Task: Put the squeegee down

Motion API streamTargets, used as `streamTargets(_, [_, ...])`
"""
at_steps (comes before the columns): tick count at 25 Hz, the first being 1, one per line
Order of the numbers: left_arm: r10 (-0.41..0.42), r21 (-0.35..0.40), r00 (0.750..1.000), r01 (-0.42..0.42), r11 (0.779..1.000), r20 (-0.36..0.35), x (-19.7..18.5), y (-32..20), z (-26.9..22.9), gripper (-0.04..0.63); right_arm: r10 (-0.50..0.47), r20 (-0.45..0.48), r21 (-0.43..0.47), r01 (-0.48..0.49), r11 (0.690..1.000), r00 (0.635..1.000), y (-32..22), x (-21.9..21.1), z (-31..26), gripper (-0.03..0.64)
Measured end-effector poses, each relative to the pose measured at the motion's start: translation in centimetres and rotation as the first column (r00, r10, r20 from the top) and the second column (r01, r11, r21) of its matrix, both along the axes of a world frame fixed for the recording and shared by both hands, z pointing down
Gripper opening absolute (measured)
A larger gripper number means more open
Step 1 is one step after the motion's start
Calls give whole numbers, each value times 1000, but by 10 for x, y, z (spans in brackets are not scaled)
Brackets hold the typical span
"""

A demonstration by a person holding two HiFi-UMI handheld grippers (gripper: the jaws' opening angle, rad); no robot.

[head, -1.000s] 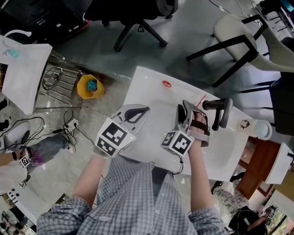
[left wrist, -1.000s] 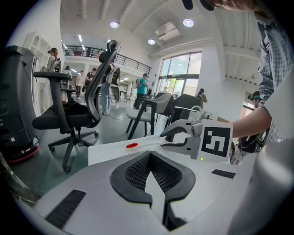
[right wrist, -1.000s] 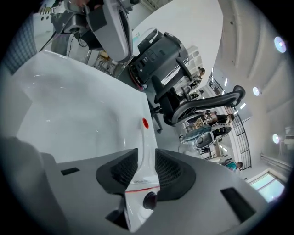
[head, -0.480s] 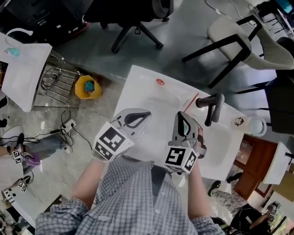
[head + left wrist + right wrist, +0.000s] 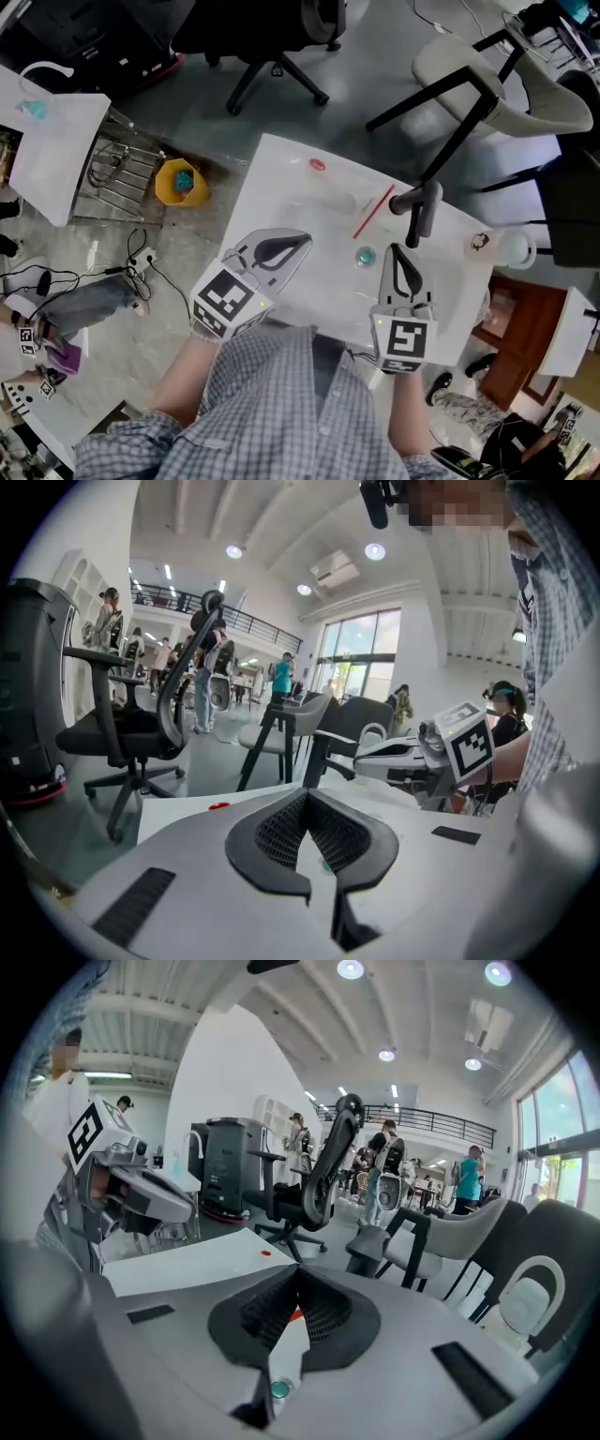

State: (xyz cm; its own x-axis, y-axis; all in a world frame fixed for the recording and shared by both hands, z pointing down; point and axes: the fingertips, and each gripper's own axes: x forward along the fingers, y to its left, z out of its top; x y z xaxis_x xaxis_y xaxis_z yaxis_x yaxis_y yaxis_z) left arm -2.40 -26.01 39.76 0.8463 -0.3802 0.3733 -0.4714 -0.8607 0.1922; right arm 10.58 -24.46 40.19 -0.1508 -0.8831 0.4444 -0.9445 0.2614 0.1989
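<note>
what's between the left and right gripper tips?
A teal drain plug in the white sink, nearer the right gripper than the left gripper; the head view shows it.

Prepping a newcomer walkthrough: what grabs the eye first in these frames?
A white washbasin fills the middle of the head view, with a thin red squeegee lying on it beside the black tap. Nearer the person, the left tongs and the right tongs hover over it, both shut and empty.

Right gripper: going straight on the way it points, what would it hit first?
Probably the white basin top beside the thin red squeegee, as the shut right gripper tilts downward; the black tap stands just beyond. Depth is unclear.
</note>
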Motion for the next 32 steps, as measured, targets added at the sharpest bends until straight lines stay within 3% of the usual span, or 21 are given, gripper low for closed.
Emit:
streamTargets(5, [-23, 19, 999, 24, 1000, -25, 3, 6, -19, 6, 13, 57, 91, -18, 996, 998, 14, 17, -28, 8])
streamTargets(10, [-39, 50, 999, 40, 998, -20, 2, 12, -31, 6, 59, 67, 112, -66, 992, 996, 25, 36, -47, 8])
streamTargets(14, [-50, 46, 999, 50, 998, -19, -2, 17, -35, 6, 35, 95, 174, -52, 983, 995, 29, 38, -59, 8])
streamTargets(32, [-56, 60, 998, 57, 997, -20, -2, 18, -42, 6, 18, 107, 184, -37, 982, 994, 32, 30, -67, 8])
